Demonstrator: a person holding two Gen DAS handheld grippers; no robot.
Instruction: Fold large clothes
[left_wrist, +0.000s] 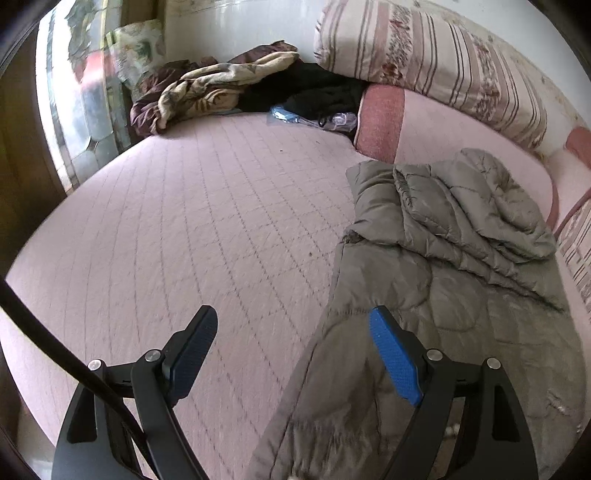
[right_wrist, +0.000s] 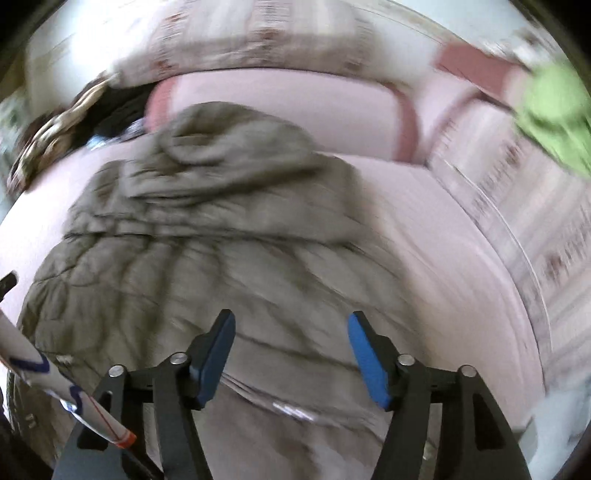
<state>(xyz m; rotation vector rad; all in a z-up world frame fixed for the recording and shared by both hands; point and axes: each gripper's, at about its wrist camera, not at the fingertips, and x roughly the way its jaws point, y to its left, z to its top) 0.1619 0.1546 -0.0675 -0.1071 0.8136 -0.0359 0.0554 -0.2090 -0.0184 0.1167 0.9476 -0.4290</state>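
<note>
The left tool (left_wrist: 291, 354) hangs with its jaws spread and nothing between the pads; its right finger (left_wrist: 395, 362) stands over the near edge of the grey quilted jacket (left_wrist: 443, 266), and its left finger over the bare pink quilted bedspread (left_wrist: 184, 206). The right tool (right_wrist: 291, 358) is spread too, gripping nothing, above the jacket's lower part. That view is smeared, so whether the pads touch the fabric is unclear. The jacket lies crumpled on the bed, its upper part folded over itself, near the pink pillow (left_wrist: 380, 122). Beyond lie a striped duvet (left_wrist: 436, 62), a patterned brown blanket (left_wrist: 199, 92) and dark clothes (left_wrist: 314, 92).
</note>
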